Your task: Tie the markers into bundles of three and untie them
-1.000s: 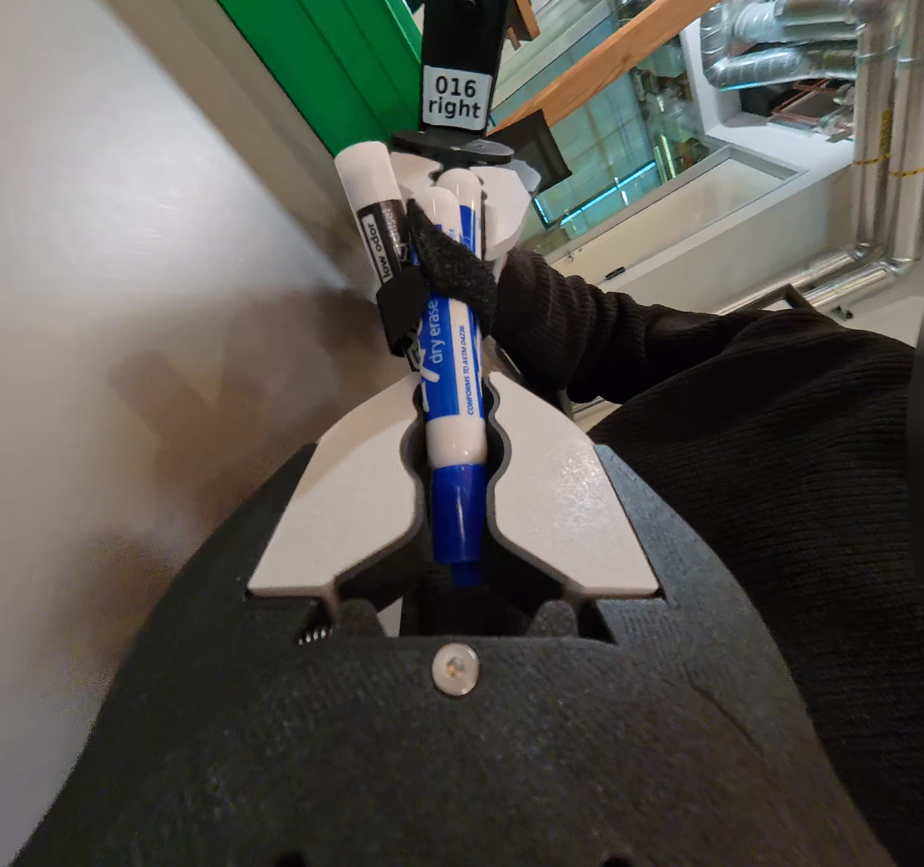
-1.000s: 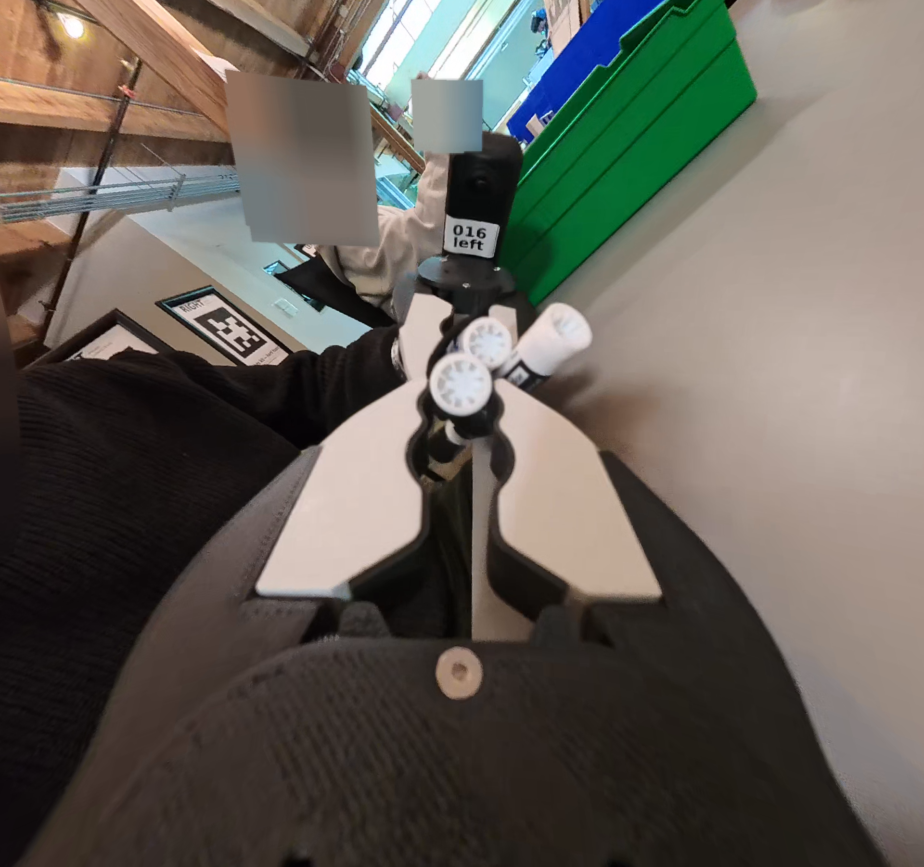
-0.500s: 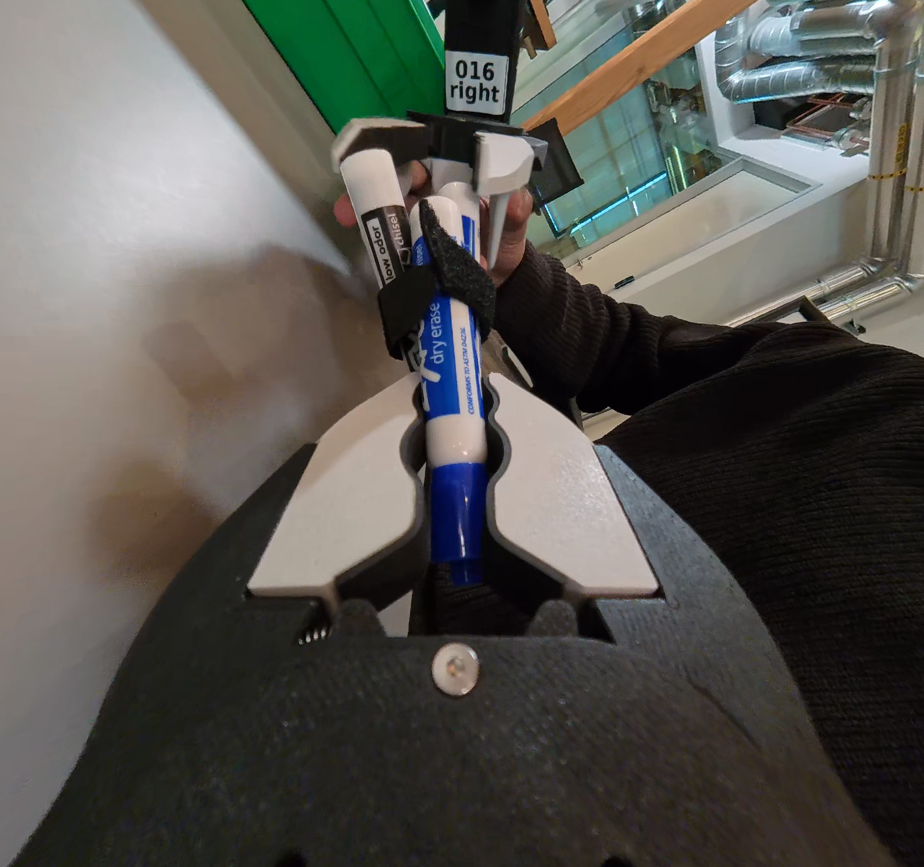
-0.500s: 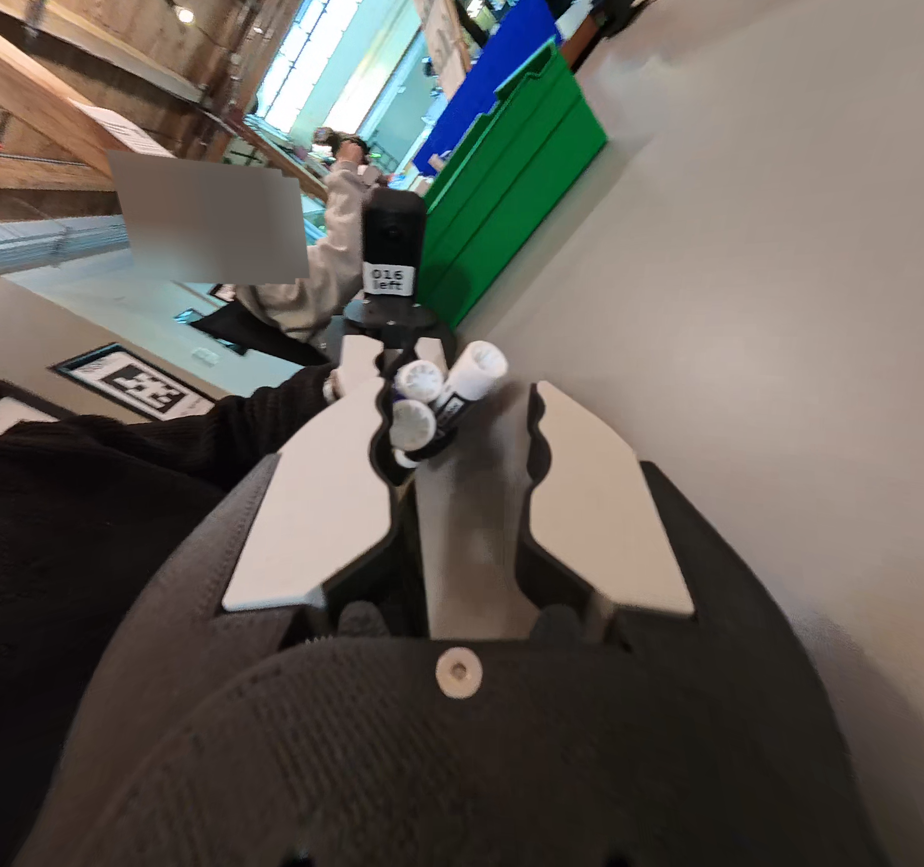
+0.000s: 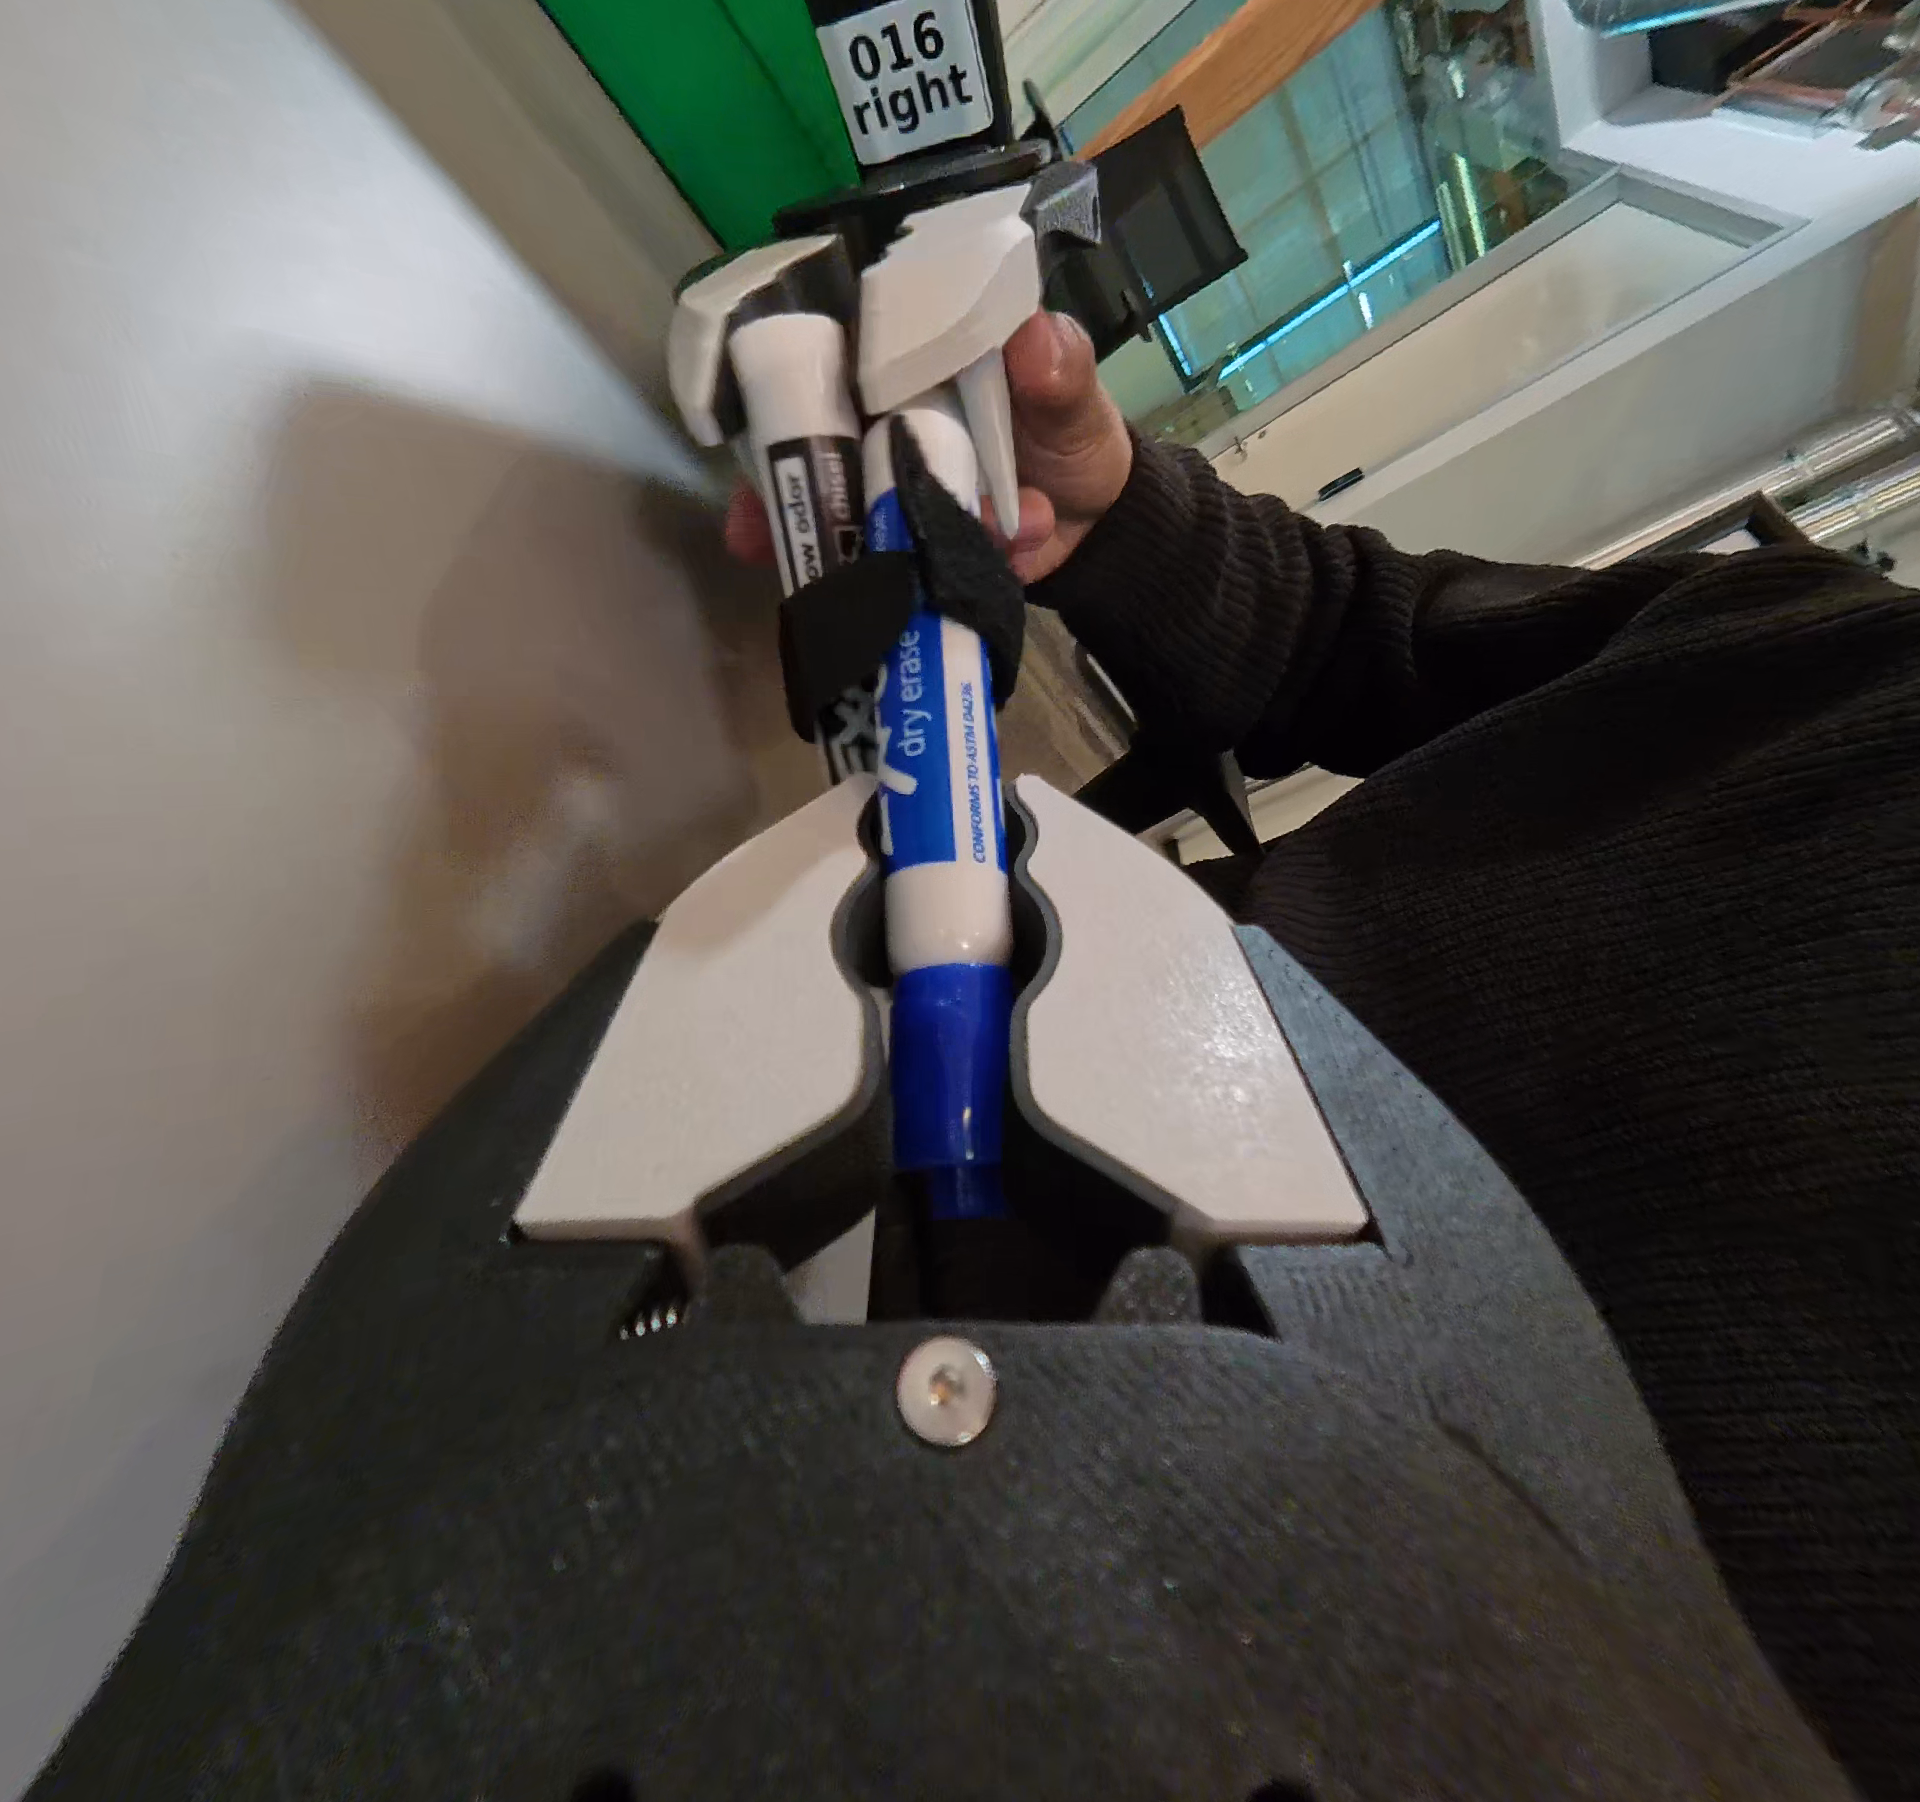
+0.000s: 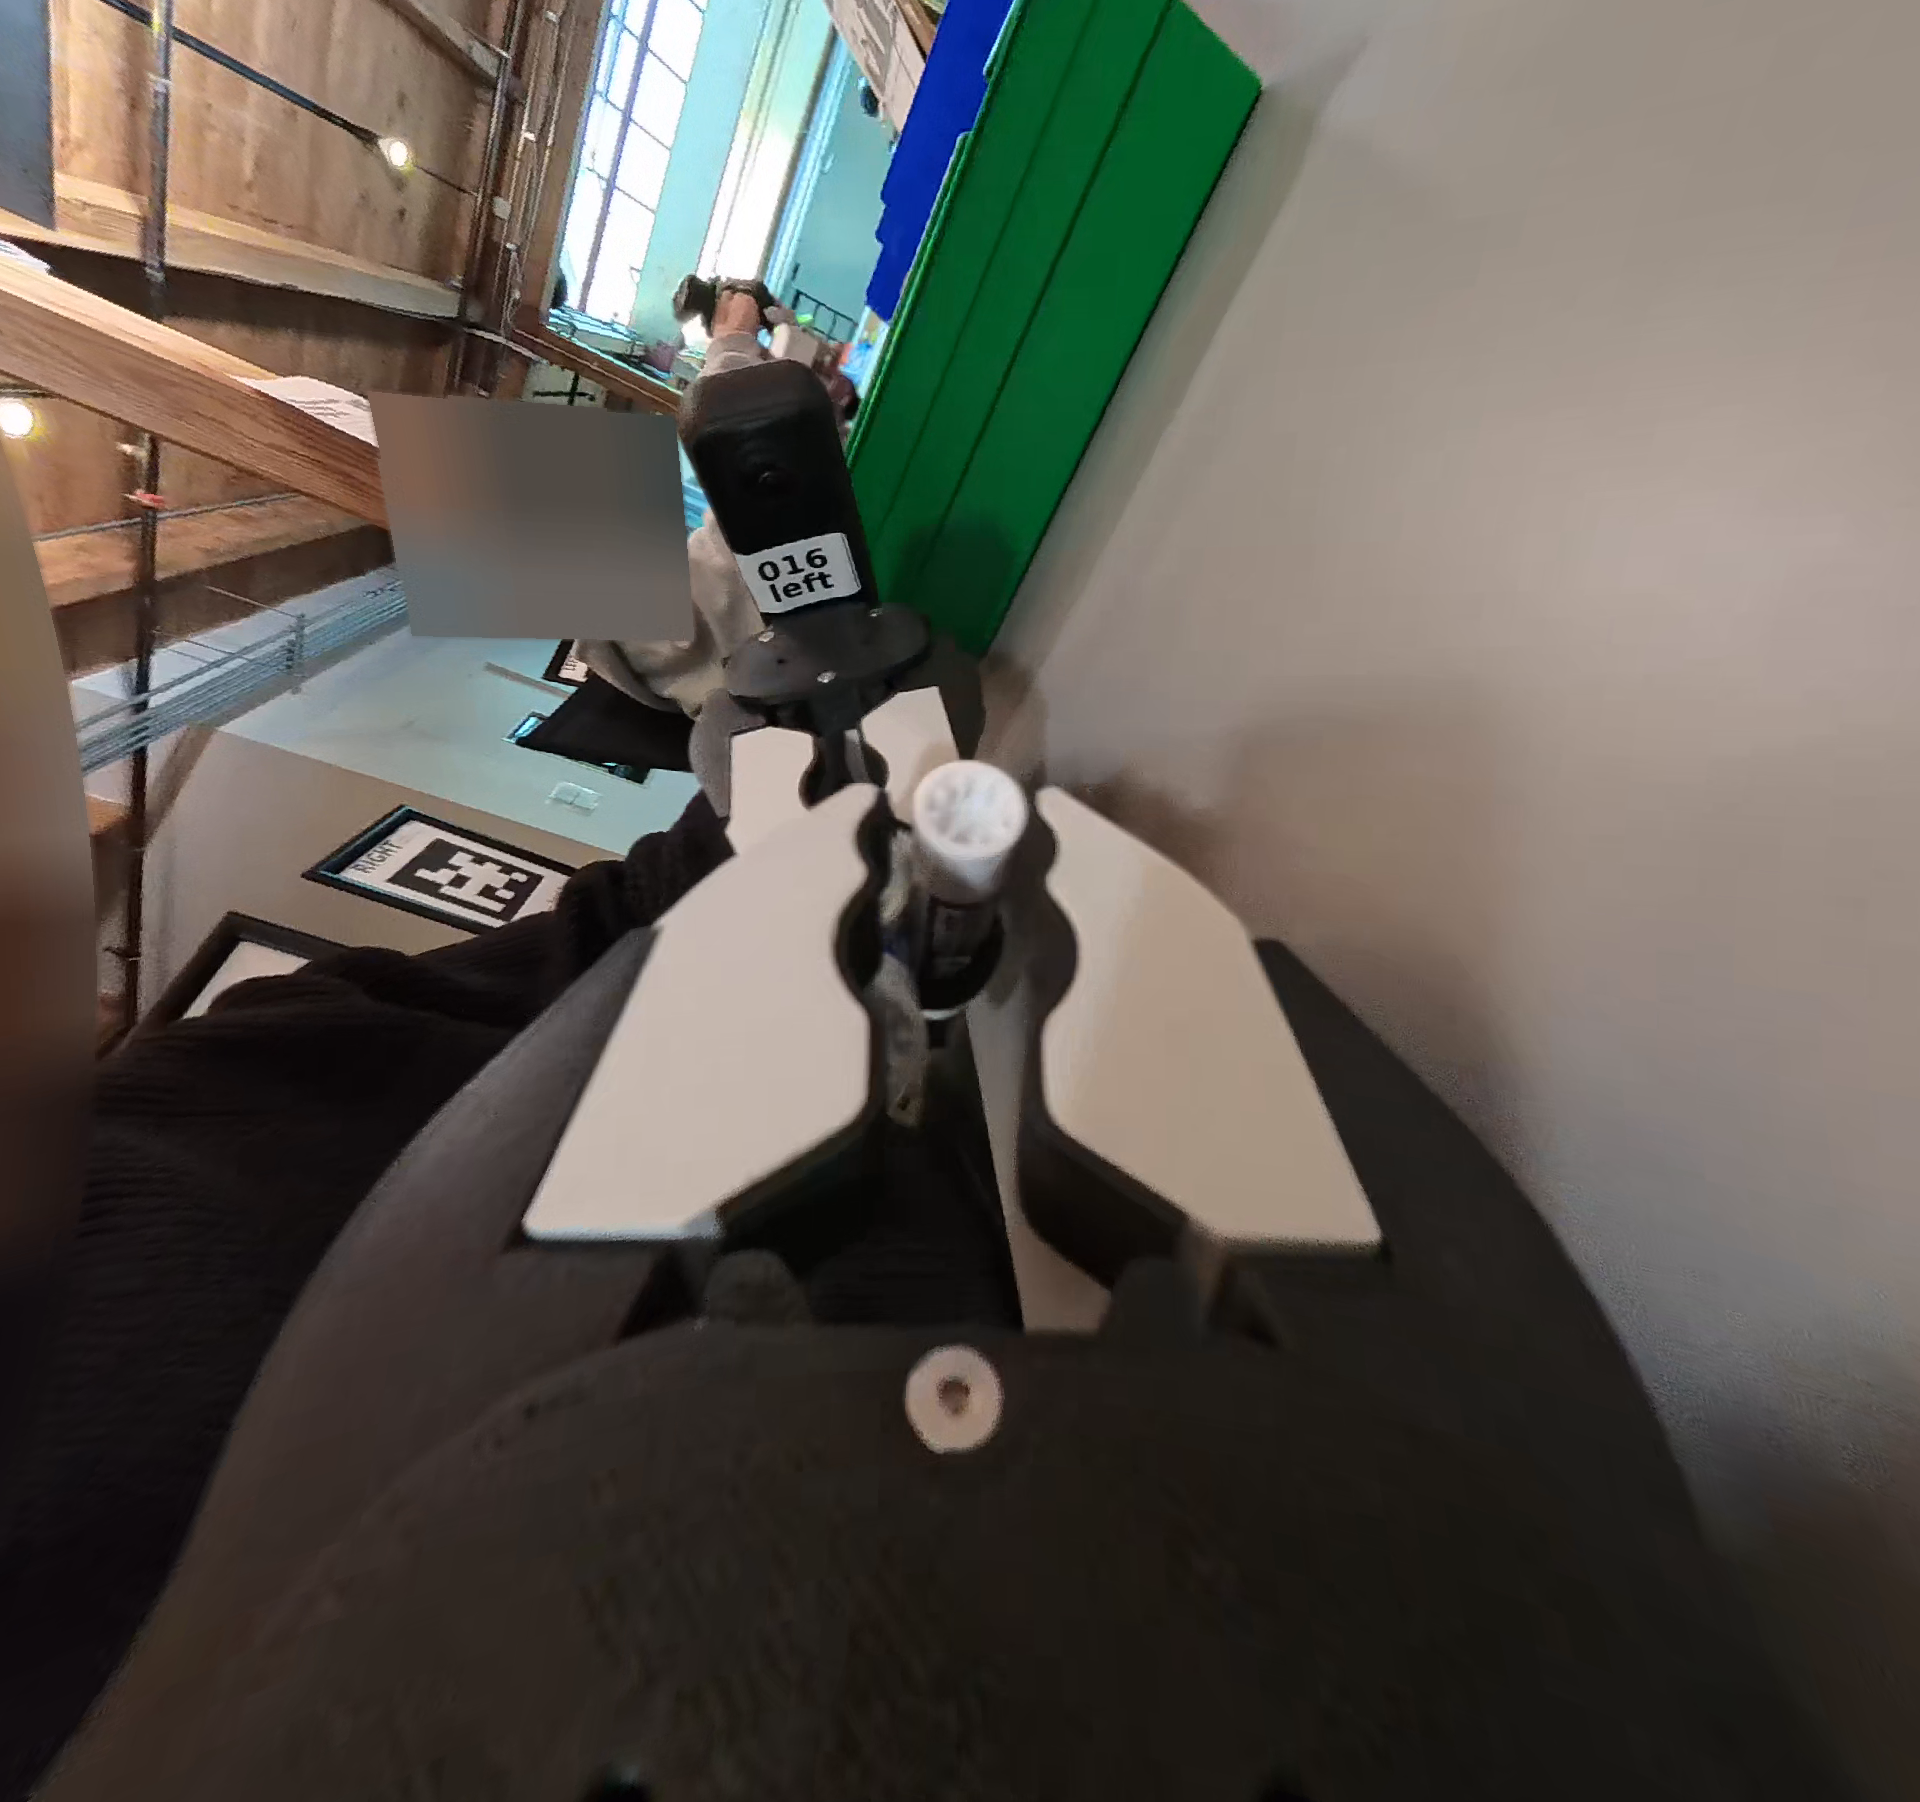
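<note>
Clamping the blue marker (image 5: 940, 879) between the fingers of my left gripper (image 5: 940, 822), I hold it by its barrel just above the blue cap. A black strap (image 5: 914, 609) binds it to a black-labelled marker (image 5: 805, 464). My right gripper (image 6: 951, 853) sits around that second marker's white end (image 6: 966, 833), fingers close on both sides; whether they press it I cannot tell. A green bin (image 6: 1039, 318) stands on the pale table (image 6: 1558, 609) beyond.
</note>
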